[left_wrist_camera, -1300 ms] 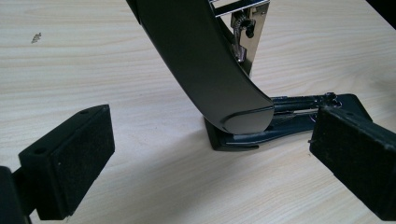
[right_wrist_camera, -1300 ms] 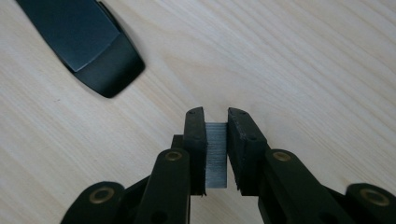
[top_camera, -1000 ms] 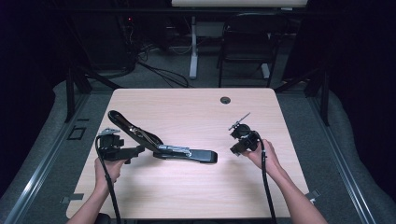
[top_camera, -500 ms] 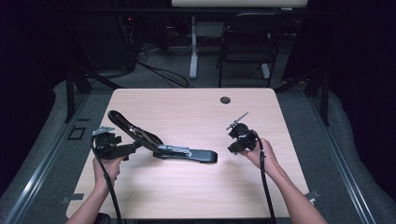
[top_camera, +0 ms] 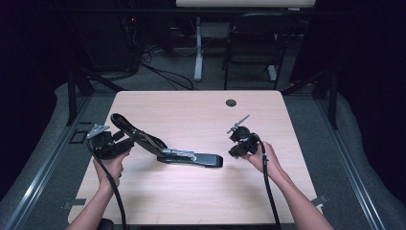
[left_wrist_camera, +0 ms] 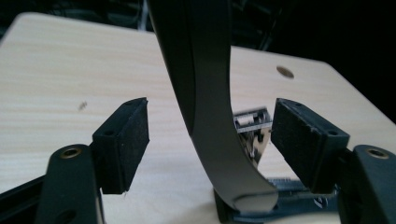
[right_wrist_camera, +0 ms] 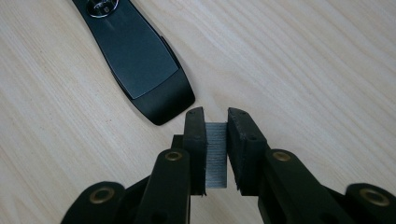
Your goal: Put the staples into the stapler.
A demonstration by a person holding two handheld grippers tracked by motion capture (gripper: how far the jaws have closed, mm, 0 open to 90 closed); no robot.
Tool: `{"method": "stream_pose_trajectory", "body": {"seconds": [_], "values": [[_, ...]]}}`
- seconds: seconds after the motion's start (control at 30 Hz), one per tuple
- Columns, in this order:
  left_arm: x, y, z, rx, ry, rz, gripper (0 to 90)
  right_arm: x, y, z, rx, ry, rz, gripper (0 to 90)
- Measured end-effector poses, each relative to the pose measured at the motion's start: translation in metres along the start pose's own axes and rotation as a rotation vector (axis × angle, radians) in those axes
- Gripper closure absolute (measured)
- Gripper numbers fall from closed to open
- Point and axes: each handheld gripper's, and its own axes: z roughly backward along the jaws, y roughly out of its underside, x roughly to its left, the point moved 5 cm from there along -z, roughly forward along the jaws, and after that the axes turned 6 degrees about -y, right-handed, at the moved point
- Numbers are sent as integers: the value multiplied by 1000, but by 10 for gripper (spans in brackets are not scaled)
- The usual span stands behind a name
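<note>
A black stapler (top_camera: 191, 158) lies open in the middle of the table, its top arm (top_camera: 136, 134) raised toward the left. My left gripper (top_camera: 125, 141) straddles that arm (left_wrist_camera: 210, 116). Its jaws have just been closing, but both pads (left_wrist_camera: 123, 140) still stand clear of the arm, so it is open. My right gripper (top_camera: 233, 153) hovers just right of the stapler's base end (right_wrist_camera: 140, 65). It is shut on a grey strip of staples (right_wrist_camera: 215, 154) held upright between the pads.
The wooden table (top_camera: 191, 105) has a round cable hole (top_camera: 231, 102) near its far edge. Behind the table stand a dark chair (top_camera: 249, 48) and a desk leg, with cables on the floor. Each gripper's cable trails back along the forearm.
My left gripper has shifted a little to the left along the stapler's raised arm. The right hand and the stapler have stayed where they were.
</note>
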Motion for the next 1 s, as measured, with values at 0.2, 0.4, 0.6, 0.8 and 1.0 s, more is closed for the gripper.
{"method": "stream_pose_trajectory", "body": {"seconds": [0.2,0.4,0.6,0.8,1.0], "values": [[1,-5,-2,-37,-15,4,409,2,-5,0,-11,-1,10,786],[0,-4,-4,-42,-43,-19,601,3,-7,0,-20,-27,10,786],[1,-4,-4,-41,-54,-19,620,5,-10,-1,-36,-48,22,786],[0,-3,-4,-36,-58,-21,620,10,-14,-2,-52,-67,32,786],[1,-3,-4,-33,-65,-21,619,15,-17,-1,-59,-81,51,786]]}}
